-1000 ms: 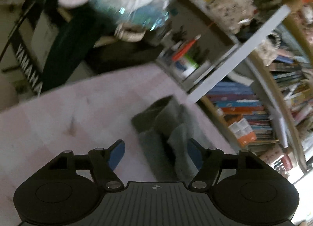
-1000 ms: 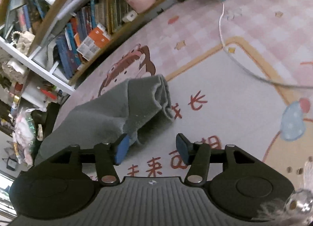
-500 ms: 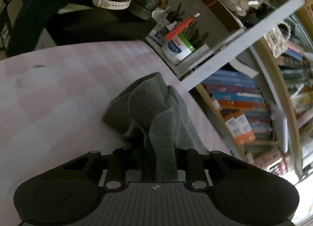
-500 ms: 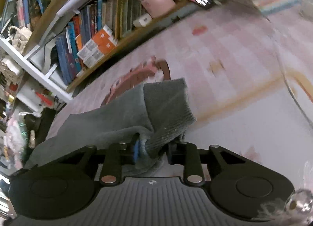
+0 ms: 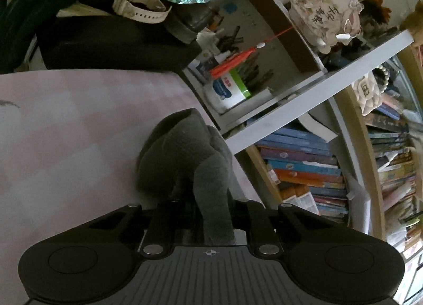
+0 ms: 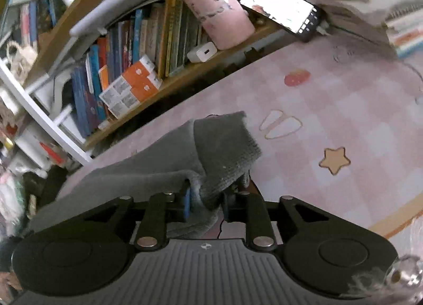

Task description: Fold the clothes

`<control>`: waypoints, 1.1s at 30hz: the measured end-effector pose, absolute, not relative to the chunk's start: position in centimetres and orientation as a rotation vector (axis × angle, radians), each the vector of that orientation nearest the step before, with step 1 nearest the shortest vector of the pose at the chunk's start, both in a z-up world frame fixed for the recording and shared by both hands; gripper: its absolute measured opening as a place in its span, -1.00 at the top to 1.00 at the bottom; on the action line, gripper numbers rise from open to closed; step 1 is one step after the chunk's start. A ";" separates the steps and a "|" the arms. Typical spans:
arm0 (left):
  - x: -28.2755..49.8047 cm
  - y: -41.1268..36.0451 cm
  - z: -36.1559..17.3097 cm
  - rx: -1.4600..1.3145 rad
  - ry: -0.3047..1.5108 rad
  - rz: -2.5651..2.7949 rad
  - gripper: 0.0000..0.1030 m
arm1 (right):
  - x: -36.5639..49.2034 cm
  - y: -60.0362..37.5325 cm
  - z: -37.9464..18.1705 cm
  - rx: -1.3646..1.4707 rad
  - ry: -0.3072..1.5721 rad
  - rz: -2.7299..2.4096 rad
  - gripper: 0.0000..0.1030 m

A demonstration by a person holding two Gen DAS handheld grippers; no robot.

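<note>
I have the grey ribbed knit garment [image 6: 222, 146] stretched between my two tools, its long axis running from my right gripper [image 6: 205, 204] away to the left along the wooden bookshelf [image 6: 169, 85]. It hangs just above the pink checked mat [image 6: 343, 109], and I cannot tell whether any of it touches. At my right its ribbed cuff end folds over and points toward the shelf. My left gripper [image 5: 203, 207] is pinched on a bunched, fleecy clump of the same cloth [image 5: 185, 151]; the right one likewise clamps a fold.
</note>
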State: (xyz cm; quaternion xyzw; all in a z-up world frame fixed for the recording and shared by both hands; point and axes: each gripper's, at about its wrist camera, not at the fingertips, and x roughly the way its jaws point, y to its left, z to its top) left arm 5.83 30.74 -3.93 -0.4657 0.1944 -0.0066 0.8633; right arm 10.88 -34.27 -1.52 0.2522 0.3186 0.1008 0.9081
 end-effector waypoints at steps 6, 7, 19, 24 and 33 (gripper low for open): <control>5.6 30.2 -3.7 -0.903 0.429 0.019 0.34 | 8.8 -34.2 -0.8 0.469 0.577 0.125 0.08; 5.6 30.2 -3.8 -0.899 0.429 0.022 0.20 | 8.0 -33.8 -0.3 0.435 0.542 0.099 0.06; 5.8 29.2 -3.7 -0.791 0.452 0.028 -0.06 | 6.4 -24.3 2.4 0.064 0.364 0.285 -0.55; 5.8 28.8 -3.7 -0.765 0.447 0.019 -0.18 | 9.4 -18.7 1.1 -0.025 0.451 0.404 -0.59; 5.9 28.4 -3.5 -0.736 0.441 0.005 -0.32 | 13.1 -9.2 -0.2 -0.148 0.542 0.516 -0.61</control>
